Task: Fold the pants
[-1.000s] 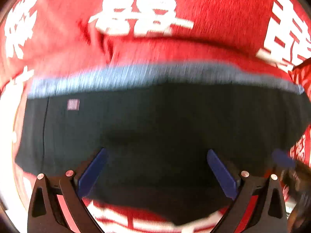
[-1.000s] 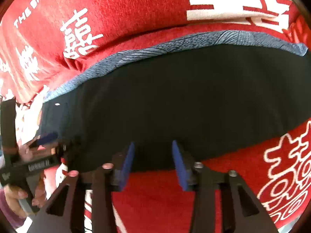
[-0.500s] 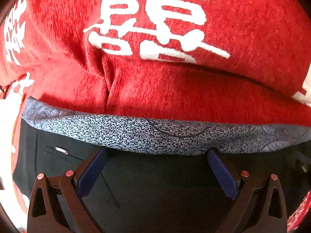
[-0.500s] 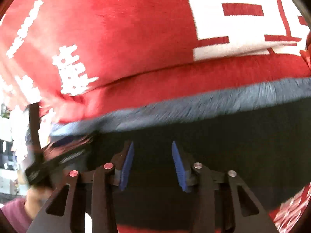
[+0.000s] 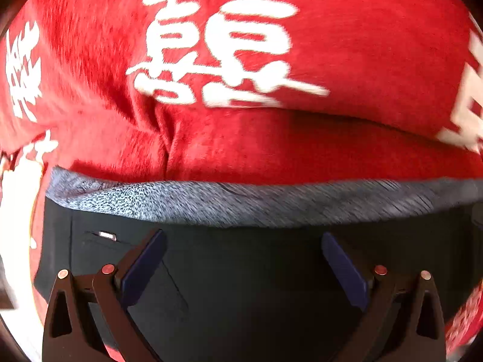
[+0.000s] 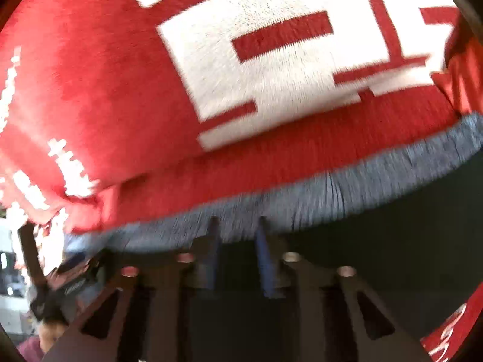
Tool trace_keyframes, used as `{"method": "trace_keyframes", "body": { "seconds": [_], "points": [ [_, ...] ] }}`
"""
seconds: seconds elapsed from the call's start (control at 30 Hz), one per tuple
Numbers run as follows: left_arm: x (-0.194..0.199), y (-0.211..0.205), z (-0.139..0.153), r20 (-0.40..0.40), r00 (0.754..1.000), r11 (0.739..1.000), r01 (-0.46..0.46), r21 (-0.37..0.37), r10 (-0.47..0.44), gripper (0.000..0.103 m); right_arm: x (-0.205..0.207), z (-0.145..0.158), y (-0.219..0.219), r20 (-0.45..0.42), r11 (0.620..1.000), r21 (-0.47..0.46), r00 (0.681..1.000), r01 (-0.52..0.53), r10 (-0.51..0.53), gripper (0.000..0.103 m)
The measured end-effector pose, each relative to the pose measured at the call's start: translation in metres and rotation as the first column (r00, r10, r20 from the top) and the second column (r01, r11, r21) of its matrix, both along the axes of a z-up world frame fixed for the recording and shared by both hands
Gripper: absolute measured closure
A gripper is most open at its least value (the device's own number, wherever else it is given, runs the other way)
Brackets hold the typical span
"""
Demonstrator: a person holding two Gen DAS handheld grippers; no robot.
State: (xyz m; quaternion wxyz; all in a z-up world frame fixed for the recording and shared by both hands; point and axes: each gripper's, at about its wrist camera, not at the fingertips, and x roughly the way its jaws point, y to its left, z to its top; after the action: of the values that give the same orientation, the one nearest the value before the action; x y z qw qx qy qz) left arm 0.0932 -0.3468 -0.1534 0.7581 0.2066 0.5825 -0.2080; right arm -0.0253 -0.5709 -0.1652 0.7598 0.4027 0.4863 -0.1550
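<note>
The red blanket (image 5: 347,138) with big white characters fills the upper part of both views, much as half a second ago. On it lie the dark pants (image 5: 241,271), their speckled grey waistband (image 5: 241,202) at the far edge; in the left view the band sits lower than before. The left gripper (image 5: 241,259) stays spread wide over the dark cloth, holding nothing. The right gripper (image 6: 237,241) has its blue pads narrowly apart, tips now up at the waistband; blur hides whether cloth is pinched.
</note>
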Motion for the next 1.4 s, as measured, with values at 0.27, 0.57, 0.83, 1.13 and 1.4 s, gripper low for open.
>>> {"method": "trace_keyframes", "body": {
  "seconds": [0.27, 0.57, 0.83, 1.13, 1.4],
  "points": [
    [-0.066, -0.025, 0.012, -0.067, 0.992, 0.995, 0.103, 0.001, -0.102, 0.000, -0.114, 0.003, 0.021, 0.018, 0.981, 0.168, 0.995, 0.098, -0.102, 0.045],
    [-0.124, -0.084, 0.006, -0.077, 0.970, 0.973, 0.233, -0.005, -0.232, 0.000, -0.177, -0.016, -0.003, -0.003, 0.935, 0.228, 0.960, 0.273, -0.280, 0.045],
    [-0.152, -0.149, 0.010, -0.060, 0.965, 0.967, 0.250, -0.053, -0.253, 0.000, -0.213, -0.024, -0.052, 0.079, 0.888, 0.221, 0.900, 0.404, -0.429, 0.045],
    [-0.156, -0.188, -0.017, -0.043, 0.964, 0.965, 0.261, -0.019, -0.261, 0.000, -0.219, -0.001, -0.094, 0.063, 0.812, 0.128, 0.813, 0.569, -0.579, 0.047],
    [-0.160, -0.198, -0.021, 0.000, 0.954, 0.954, 0.298, 0.006, -0.298, 0.000, -0.202, 0.015, -0.105, 0.083, 0.866, 0.042, 0.862, 0.499, -0.500, 0.086]
  ]
}}
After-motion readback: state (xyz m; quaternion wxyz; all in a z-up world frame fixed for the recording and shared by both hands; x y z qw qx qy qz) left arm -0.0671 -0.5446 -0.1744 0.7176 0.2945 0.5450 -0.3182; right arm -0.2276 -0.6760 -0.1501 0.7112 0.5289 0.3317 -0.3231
